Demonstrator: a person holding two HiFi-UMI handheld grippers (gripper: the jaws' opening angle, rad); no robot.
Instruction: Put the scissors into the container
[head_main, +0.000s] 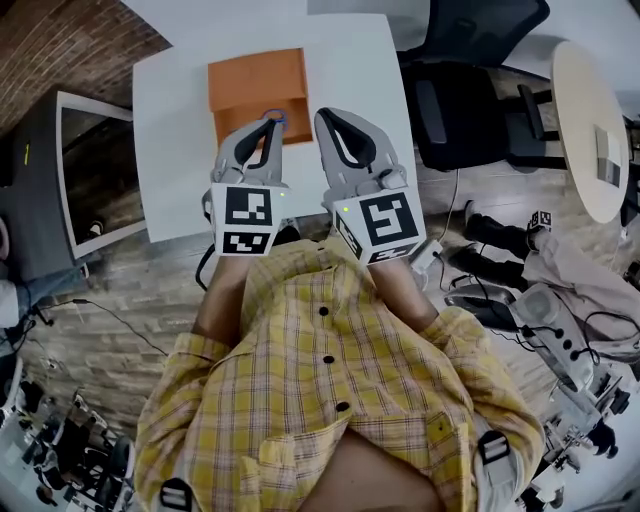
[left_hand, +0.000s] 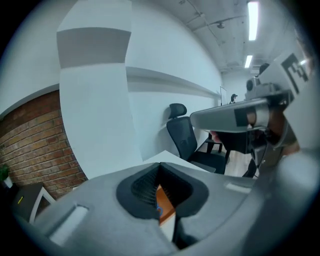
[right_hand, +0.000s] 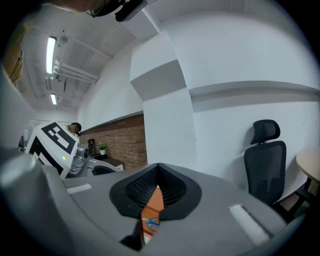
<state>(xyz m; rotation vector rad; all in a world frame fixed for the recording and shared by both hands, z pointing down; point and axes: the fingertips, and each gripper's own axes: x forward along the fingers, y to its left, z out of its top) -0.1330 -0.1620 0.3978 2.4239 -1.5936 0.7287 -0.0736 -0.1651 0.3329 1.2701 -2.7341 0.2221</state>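
An orange container (head_main: 255, 80) stands on the white table (head_main: 180, 140) at its far middle. The blue-handled scissors (head_main: 273, 116) show against the container's darker near part, mostly hidden behind my left gripper; whether they lie inside it I cannot tell. My left gripper (head_main: 270, 126) and right gripper (head_main: 325, 120) are held side by side above the table's near half, both shut and holding nothing. In the left gripper view, the gap below the shut left gripper (left_hand: 159, 167) shows orange container (left_hand: 166, 206). In the right gripper view, the gap under the right gripper (right_hand: 159, 167) shows the scissors (right_hand: 150, 223).
A black office chair (head_main: 470, 90) stands right of the table, and a round pale table (head_main: 590, 120) is further right. A grey cabinet (head_main: 50, 180) sits to the left. Cables and gear (head_main: 540, 320) lie on the floor at the right.
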